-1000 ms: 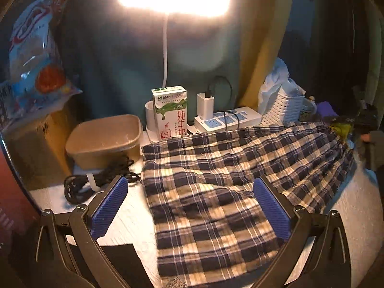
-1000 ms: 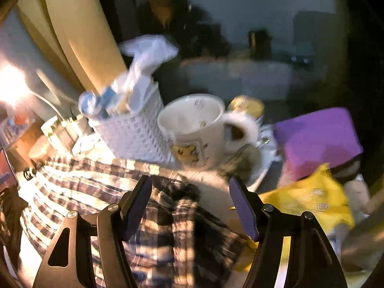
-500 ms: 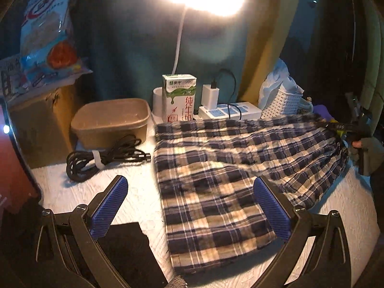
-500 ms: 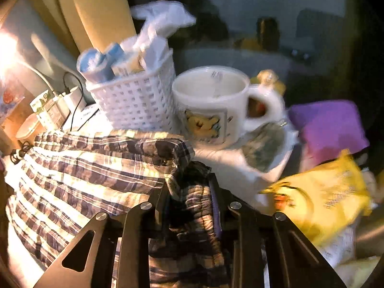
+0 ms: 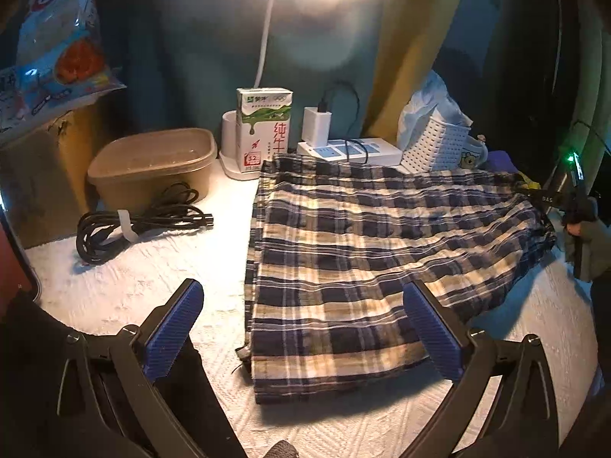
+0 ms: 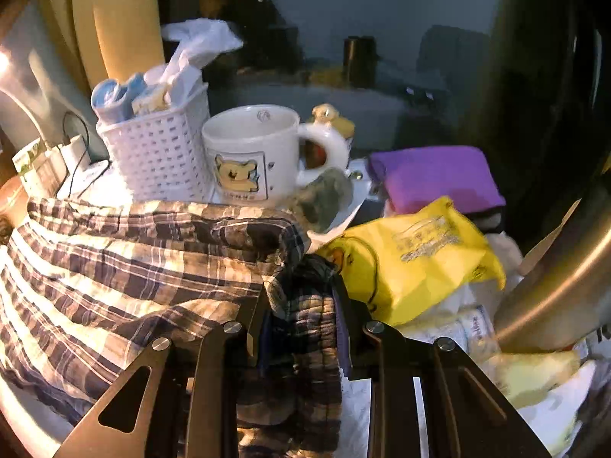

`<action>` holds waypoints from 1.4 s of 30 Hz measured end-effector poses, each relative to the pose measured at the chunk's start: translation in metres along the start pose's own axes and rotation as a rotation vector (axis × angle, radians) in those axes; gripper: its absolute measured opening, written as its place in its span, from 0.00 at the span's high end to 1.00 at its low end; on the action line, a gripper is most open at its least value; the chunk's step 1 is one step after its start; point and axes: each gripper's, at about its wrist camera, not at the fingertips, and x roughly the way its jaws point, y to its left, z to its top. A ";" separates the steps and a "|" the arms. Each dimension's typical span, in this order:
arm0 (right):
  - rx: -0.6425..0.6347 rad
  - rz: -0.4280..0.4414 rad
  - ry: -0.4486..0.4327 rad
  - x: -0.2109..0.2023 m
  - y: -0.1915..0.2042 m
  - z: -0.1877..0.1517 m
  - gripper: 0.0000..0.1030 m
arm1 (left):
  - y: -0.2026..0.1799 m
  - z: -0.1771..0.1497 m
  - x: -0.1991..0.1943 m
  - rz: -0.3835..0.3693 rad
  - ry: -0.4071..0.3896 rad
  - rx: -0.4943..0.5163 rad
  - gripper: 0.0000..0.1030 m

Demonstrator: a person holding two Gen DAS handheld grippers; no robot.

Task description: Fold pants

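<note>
One pants [image 6: 126, 278] corner hidden between pads [image 6: 343, 328].

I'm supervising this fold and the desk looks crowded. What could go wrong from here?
The right gripper is shut on the plaid pants close to the mug and white basket; lifting that end might knock them. Only a bunched corner is pinched, so it may slip. The left gripper is open, leaving the near end loose.

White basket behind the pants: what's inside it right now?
In the white basket, a blue-capped tube, a small yellowish pack and a crumpled white plastic bag stick out the top. Anything lower is hidden by its walls.
</note>
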 end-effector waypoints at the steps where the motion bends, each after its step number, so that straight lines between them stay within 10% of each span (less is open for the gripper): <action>1: -0.002 0.007 -0.024 -0.002 0.004 -0.001 0.71 | -0.002 0.000 -0.002 -0.004 -0.001 0.002 0.00; 8: -0.045 0.019 -0.035 0.002 0.013 0.008 0.70 | -0.004 0.000 0.013 0.037 0.057 0.014 0.00; 9: -0.050 0.007 -0.028 0.004 0.015 0.009 0.63 | -0.002 0.002 0.014 0.031 0.059 0.015 0.00; 12: -0.046 -0.020 -0.040 -0.002 0.014 0.009 0.00 | 0.005 0.022 0.021 0.016 0.052 0.020 0.00; 19: -0.016 -0.035 -0.127 -0.045 0.007 0.008 0.00 | 0.008 0.070 0.068 0.020 0.114 0.087 0.14; 25: 0.005 -0.006 -0.127 -0.060 0.004 -0.004 0.02 | 0.006 0.079 0.120 0.054 0.188 0.145 0.51; 29: 0.019 0.012 -0.113 -0.060 0.004 -0.013 0.03 | 0.021 0.072 0.146 0.082 0.240 0.102 0.95; 37: 0.028 0.050 -0.080 -0.047 0.010 -0.024 0.04 | 0.035 0.067 0.142 0.181 0.198 0.067 1.00; 42: 0.036 0.059 -0.098 -0.049 0.011 -0.022 0.04 | 0.030 0.081 0.124 0.116 0.144 0.062 0.96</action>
